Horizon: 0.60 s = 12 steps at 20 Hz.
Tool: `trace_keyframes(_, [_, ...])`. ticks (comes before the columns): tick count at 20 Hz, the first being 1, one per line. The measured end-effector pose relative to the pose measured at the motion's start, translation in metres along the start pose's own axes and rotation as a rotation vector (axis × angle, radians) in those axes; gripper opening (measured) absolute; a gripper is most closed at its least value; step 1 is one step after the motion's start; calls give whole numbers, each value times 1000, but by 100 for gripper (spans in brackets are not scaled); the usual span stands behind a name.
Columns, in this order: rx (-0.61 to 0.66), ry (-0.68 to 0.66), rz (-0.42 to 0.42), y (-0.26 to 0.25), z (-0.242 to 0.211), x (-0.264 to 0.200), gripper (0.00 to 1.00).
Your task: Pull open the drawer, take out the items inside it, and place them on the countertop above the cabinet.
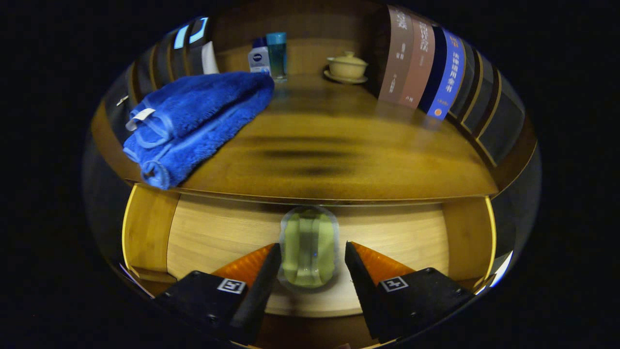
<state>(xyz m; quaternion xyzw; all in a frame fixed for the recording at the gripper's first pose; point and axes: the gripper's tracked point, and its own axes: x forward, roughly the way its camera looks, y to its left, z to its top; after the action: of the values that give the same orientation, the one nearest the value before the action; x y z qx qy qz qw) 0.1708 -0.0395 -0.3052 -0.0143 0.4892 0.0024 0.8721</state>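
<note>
The glossy brown wooden desk (339, 145) carries a folded blue terry towel (193, 121) near its front edge; farther back stand two small bottles (269, 55), a lidded cream ceramic cup on a saucer (347, 67), and upright books (421, 68).

The fingers straddle a clear, green-tinted bottle (308, 248) in the open drawer (218, 232) below, the left touching and the right apart.

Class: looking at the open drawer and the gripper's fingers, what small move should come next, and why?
Probably close the hand-held gripper on the pale green object: it lies in the open drawer between the spread fingers, not yet gripped, and belongs on the countertop.

Open drawer (218, 232), pale-green clear container (308, 248) inside.
</note>
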Motion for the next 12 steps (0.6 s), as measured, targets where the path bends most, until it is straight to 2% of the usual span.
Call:
trace_keyframes(3, [9,4,2,0,-1,9,55])
trace_keyframes(4, [12,-21,-15,-5,4,10,55])
trace_keyframes(6, [-7,-6,-25,-9,0,8,21])
trace_keyframes(12, [41,-9,5,-9,4,-21,21])
